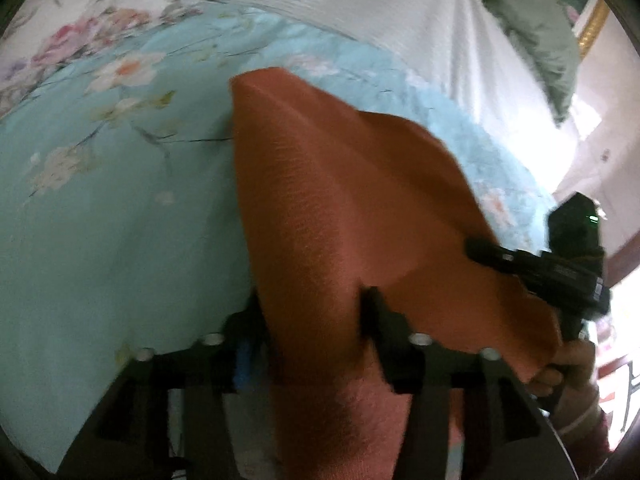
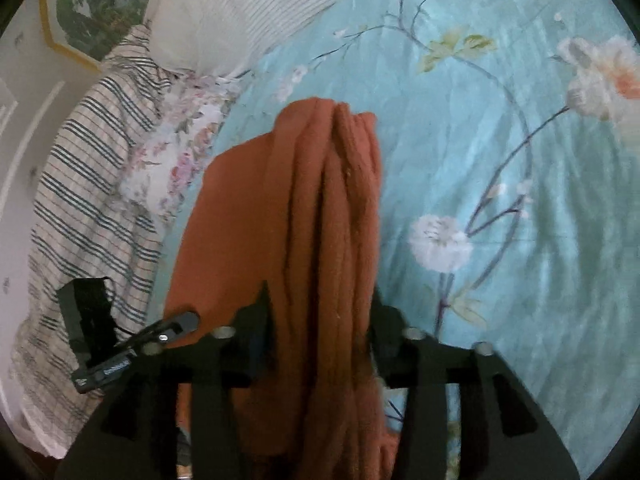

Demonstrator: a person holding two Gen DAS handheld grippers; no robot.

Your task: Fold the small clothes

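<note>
A rust-orange knitted garment (image 2: 320, 208) hangs in soft lengthwise folds above a bed, one end bunched between the fingers of the right gripper (image 2: 320, 320), the other draped through the left gripper (image 1: 312, 320). Whether either pair of fingers clamps it, I cannot tell. Likely mid-fold; next, lay it flat on the teal floral bedspread (image 2: 500, 160). A striped pillow (image 2: 248, 4) lies far off.

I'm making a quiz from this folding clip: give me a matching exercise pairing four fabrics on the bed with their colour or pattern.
Things:
1. garment in the claws
2. bedsheet
3. pillow
4. crumpled cloth at the bed's edge

Looks:
A. white with fine stripes
B. rust orange
C. pale with dark blue stripes
D. light blue with flowers

Pairs: 1-B, 2-D, 3-A, 4-C
</note>
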